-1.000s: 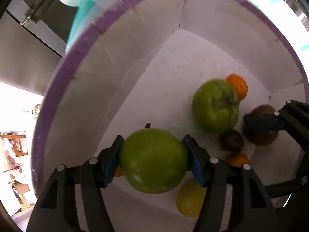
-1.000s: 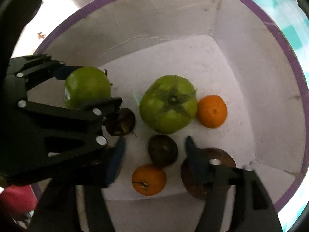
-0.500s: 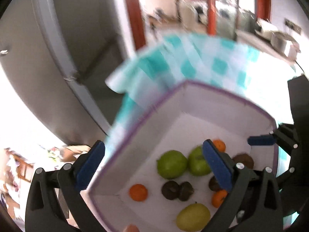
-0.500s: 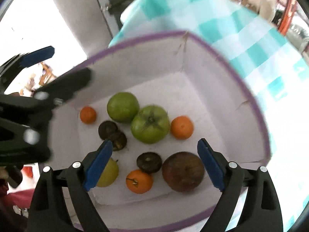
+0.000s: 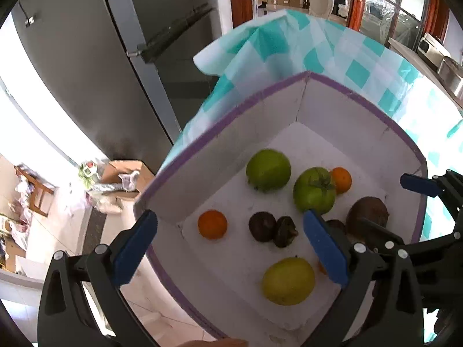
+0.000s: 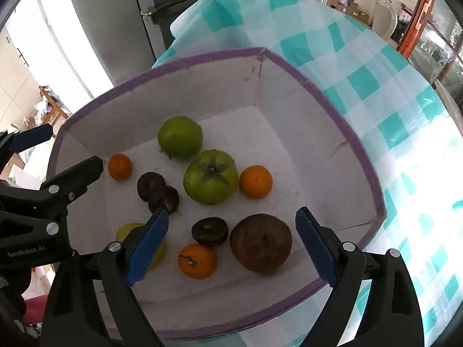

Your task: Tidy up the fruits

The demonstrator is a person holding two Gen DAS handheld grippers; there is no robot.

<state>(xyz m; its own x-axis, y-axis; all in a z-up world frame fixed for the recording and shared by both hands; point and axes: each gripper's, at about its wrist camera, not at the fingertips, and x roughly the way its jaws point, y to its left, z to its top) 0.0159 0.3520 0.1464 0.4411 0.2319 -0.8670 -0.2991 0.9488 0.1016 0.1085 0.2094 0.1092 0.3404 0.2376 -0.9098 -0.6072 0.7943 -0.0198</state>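
A white box with a purple rim (image 5: pixel 361 98) (image 6: pixel 341 121) stands on the checked tablecloth. In it lie a round green fruit (image 5: pixel 267 170) (image 6: pixel 179 136), a green tomato with a star calyx (image 5: pixel 314 190) (image 6: pixel 210 177), several oranges (image 5: pixel 212 224) (image 6: pixel 255 181), dark small fruits (image 5: pixel 262 226) (image 6: pixel 209 231), a brown fruit (image 6: pixel 261 243) and a yellow-green fruit (image 5: pixel 288 280). My left gripper (image 5: pixel 231 243) is open and empty, above the box's near left corner. My right gripper (image 6: pixel 231 243) is open and empty, above the box's near side.
The teal and white checked tablecloth (image 6: pixel 376 81) covers the table to the right. A grey refrigerator (image 5: pixel 95 66) stands at the back left. Cardboard and clutter (image 5: pixel 121 176) lie on the floor below.
My left gripper let go of the round green fruit, which now lies in the box. Both grippers have pulled up and back out of the box.
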